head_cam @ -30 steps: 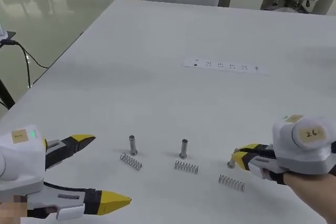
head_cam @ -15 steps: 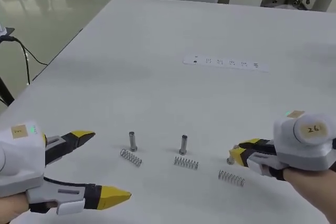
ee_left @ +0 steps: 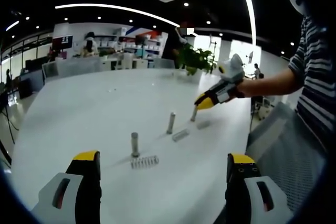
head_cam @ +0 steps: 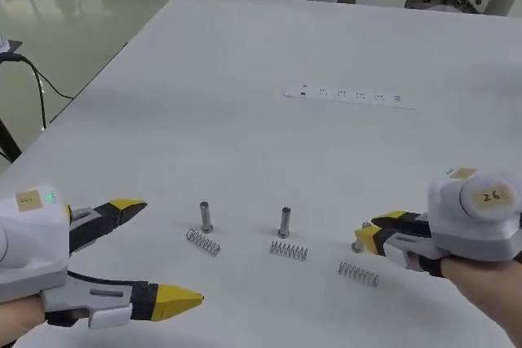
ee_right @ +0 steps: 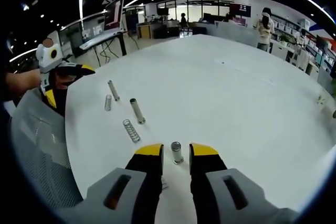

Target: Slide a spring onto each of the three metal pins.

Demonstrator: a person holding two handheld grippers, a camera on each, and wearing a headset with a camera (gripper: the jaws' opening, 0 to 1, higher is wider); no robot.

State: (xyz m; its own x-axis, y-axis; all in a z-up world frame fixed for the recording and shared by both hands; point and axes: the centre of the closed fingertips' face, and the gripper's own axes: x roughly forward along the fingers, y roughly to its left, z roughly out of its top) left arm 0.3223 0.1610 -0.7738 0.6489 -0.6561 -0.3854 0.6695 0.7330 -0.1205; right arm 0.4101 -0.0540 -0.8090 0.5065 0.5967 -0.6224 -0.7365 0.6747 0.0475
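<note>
The short, smooth steel pin (ee_right: 177, 154) stands upright between the yellow tips of the right gripper (ee_right: 176, 149). The jaws are drawn near it with slim gaps either side, not clamping. A coiled wire spring (head_cam: 359, 274) lies near it on the matte white table (head_cam: 245, 120). The left gripper (head_cam: 159, 254) is spread wide and holds nothing.

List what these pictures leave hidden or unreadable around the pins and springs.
- Head view: the rightmost pin is mostly covered by the right claw.
- Right gripper view: the nearest spring lies largely under that claw's jaw.
- Head view: the power strip markings are too small to read.
</note>
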